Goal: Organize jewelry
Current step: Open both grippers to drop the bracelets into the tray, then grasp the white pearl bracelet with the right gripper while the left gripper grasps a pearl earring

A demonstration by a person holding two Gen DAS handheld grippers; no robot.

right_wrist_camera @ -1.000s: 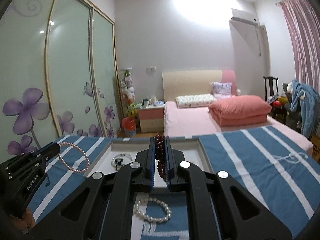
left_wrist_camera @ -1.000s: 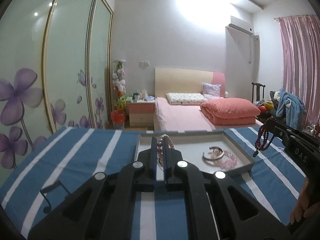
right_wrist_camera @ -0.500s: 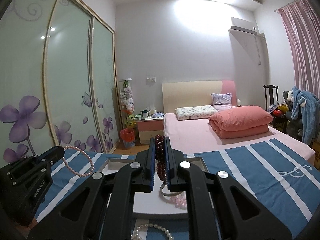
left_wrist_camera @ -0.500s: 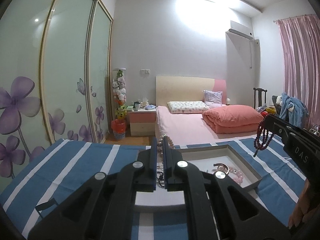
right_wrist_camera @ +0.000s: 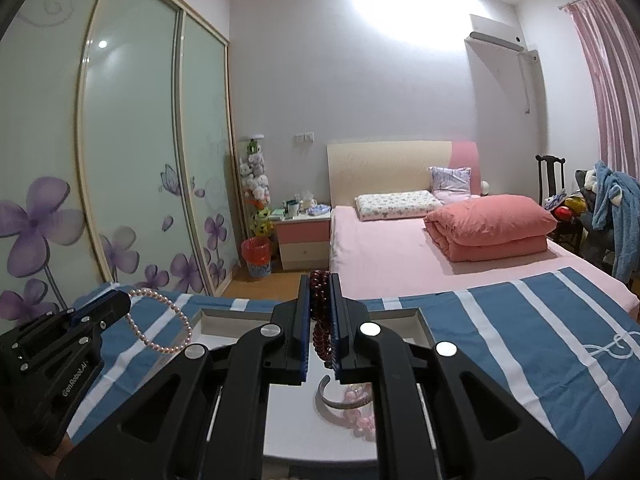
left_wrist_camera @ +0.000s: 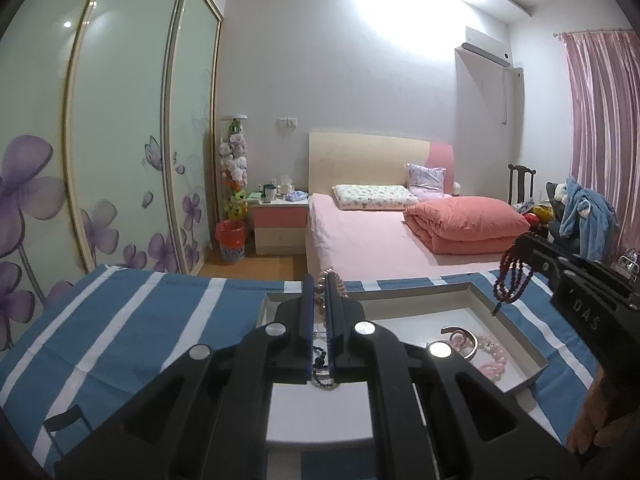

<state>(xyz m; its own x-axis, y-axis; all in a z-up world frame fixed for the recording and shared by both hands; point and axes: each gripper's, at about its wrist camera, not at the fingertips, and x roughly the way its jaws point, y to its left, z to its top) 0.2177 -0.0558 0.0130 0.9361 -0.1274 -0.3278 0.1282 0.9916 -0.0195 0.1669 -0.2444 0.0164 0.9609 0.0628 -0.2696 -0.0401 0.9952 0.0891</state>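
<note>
The grippers are matt black plastic with shiny metal bolts. The pearl bracelet and red beads look glossy, and the bangle is polished metal. The striped cloth is matt, and the tray smooth, like card.

A pearl bracelet hung as an open loop over the tray's left end; a dark red bead bracelet dangled over its right. In the tray lay a silver bangle touching pink beads.

A home bedroom. A pink bed with pillows, a nightstand, flower-printed sliding wardrobe doors, pink curtains.
</note>
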